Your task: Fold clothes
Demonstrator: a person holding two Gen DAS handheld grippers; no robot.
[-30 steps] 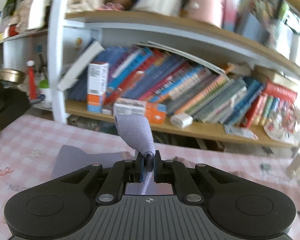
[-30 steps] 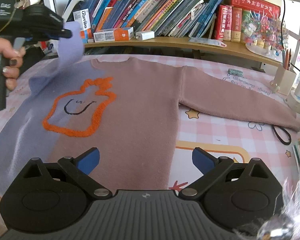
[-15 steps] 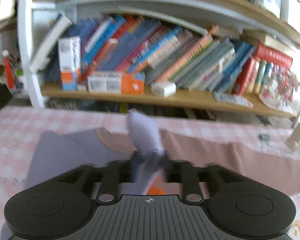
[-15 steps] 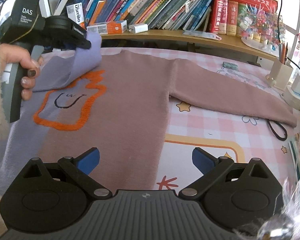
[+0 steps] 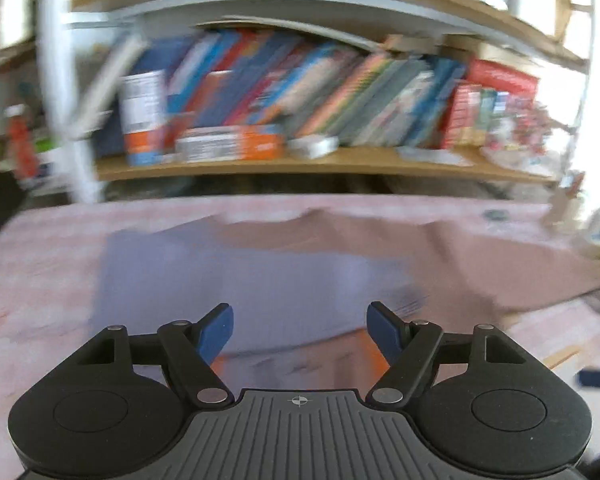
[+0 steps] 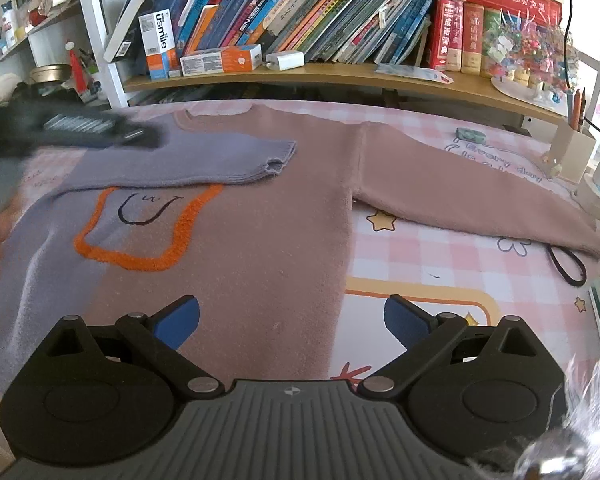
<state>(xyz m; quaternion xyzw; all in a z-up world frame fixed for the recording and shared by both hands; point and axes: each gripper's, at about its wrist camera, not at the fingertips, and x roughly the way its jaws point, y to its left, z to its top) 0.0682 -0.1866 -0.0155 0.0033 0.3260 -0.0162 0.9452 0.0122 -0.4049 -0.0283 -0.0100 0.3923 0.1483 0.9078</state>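
A sweater [image 6: 260,224], mauve on the right and lilac on the left, lies flat on the table with an orange outline [image 6: 140,232] on its chest. Its lilac sleeve [image 6: 204,160] lies folded across the chest, cuff toward the middle. Its mauve sleeve [image 6: 472,200] stretches out to the right. My left gripper [image 5: 300,328] hovers over the lilac sleeve [image 5: 252,280], its jaws opening with nothing between them; it shows blurred at the left of the right wrist view [image 6: 72,132]. Near the hem, my right gripper [image 6: 292,320] stands open above the sweater.
A pink checked tablecloth [image 6: 440,248] covers the table. Behind it runs a shelf [image 6: 340,76] packed with books and boxes. A black hair band [image 6: 568,264] lies by the mauve cuff, and a pencil holder [image 6: 572,148] stands at the right edge.
My left gripper let go of the lilac sleeve cuff and opened wide. The sleeve dropped from the air onto the sweater's chest. The right gripper stayed where it was.
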